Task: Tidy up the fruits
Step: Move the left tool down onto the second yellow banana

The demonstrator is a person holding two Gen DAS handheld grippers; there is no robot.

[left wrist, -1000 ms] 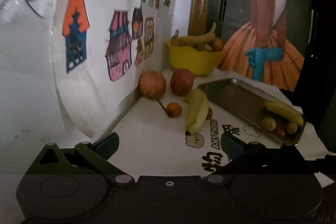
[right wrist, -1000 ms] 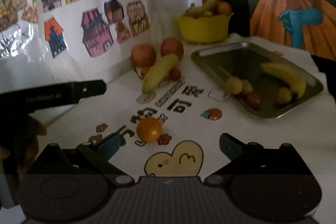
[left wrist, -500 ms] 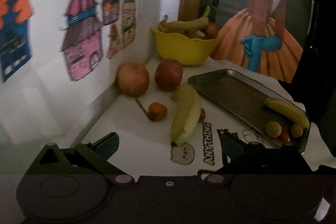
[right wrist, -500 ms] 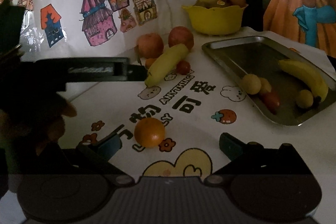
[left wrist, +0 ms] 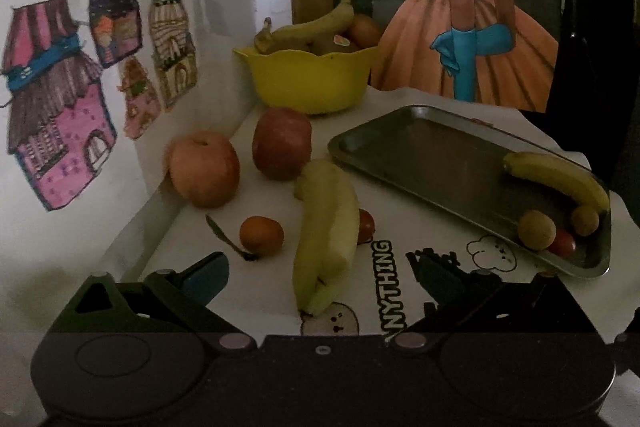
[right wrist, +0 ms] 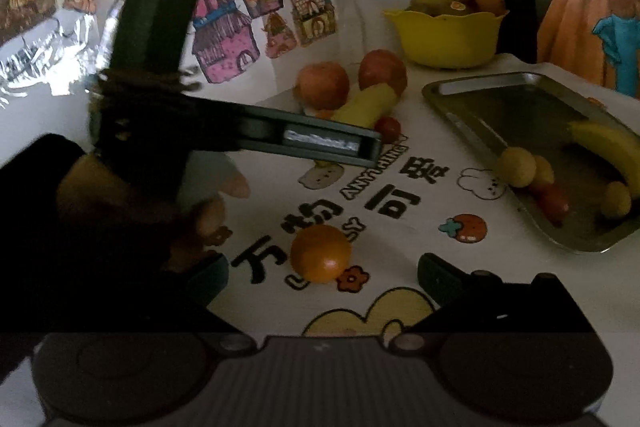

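Note:
My left gripper [left wrist: 320,275] is open, its fingers either side of the near end of a yellow banana [left wrist: 326,227] lying on the white cloth. Two apples [left wrist: 204,173] [left wrist: 282,143], a small orange fruit [left wrist: 261,235] and a cherry tomato [left wrist: 366,226] lie around it. A metal tray [left wrist: 420,151] on the right holds a banana [left wrist: 556,179] and several small fruits. My right gripper [right wrist: 320,275] is open, with an orange [right wrist: 320,253] on the cloth just ahead between its fingers. The left gripper's body [right wrist: 240,127] crosses the right wrist view.
A yellow bowl [left wrist: 306,79] of bananas and other fruit stands at the back by the wall. A wall with house drawings [left wrist: 60,99] borders the table's left side. A picture of a woman in an orange dress [left wrist: 468,39] stands behind the tray.
My left gripper has moved forward to the banana, which now sits between its open fingers. My right gripper has come closer to the orange. Both stay open.

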